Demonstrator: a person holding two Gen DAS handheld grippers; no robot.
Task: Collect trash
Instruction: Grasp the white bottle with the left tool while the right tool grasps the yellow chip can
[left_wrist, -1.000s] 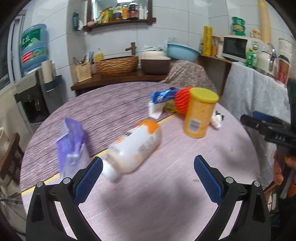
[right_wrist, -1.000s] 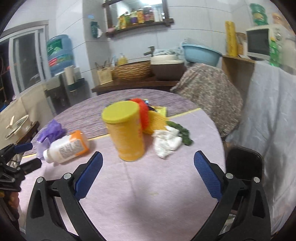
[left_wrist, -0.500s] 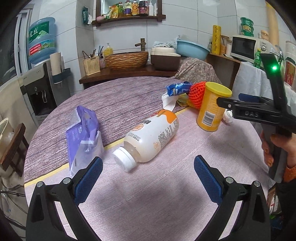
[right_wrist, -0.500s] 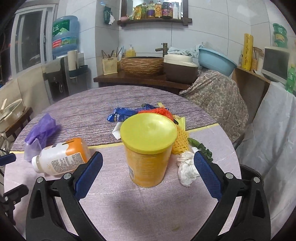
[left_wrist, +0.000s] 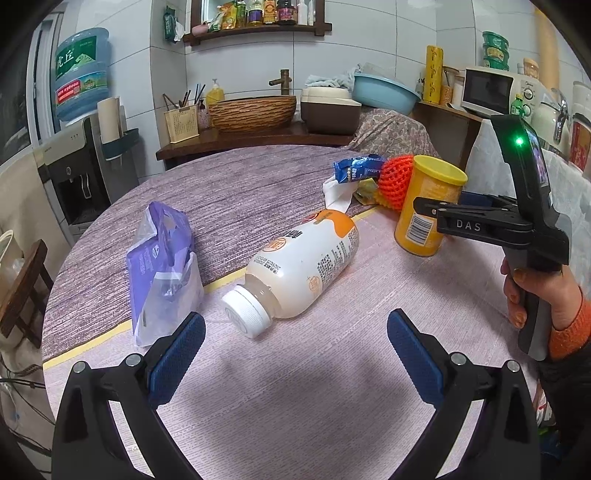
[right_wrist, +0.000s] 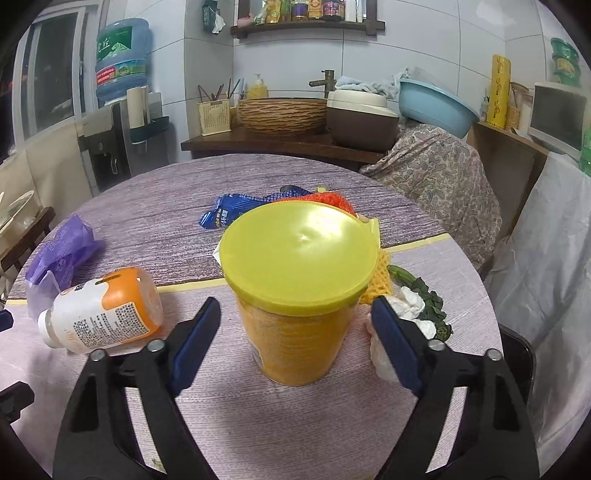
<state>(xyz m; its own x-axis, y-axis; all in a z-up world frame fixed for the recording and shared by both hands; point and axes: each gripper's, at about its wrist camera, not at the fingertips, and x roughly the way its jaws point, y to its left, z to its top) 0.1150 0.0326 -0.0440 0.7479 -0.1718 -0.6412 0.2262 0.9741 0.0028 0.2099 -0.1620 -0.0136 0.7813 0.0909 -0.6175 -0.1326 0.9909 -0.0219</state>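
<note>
A yellow-lidded orange canister (right_wrist: 299, 291) stands upright on the round table. My right gripper (right_wrist: 295, 325) is open with a finger on each side of it, not touching; it also shows in the left wrist view (left_wrist: 424, 206) beside the canister (left_wrist: 424, 210). A white and orange bottle (left_wrist: 299, 266) lies on its side, cap toward my open, empty left gripper (left_wrist: 295, 347). A purple plastic bag (left_wrist: 162, 258) lies to its left. A blue wrapper (left_wrist: 354, 168), orange foam net (left_wrist: 397, 181) and white tissue (right_wrist: 402, 314) lie behind the canister.
Green leaves (right_wrist: 424, 291) lie by the tissue at the table's right edge. A dark chair (right_wrist: 517, 354) stands right of the table. Behind are a counter with a wicker basket (left_wrist: 251, 110), a water dispenser (left_wrist: 74, 162) and a microwave (left_wrist: 491, 92).
My right gripper has moved forward and down until its fingers flank the canister. My left gripper has drawn back a little and steadied in front of the bottle.
</note>
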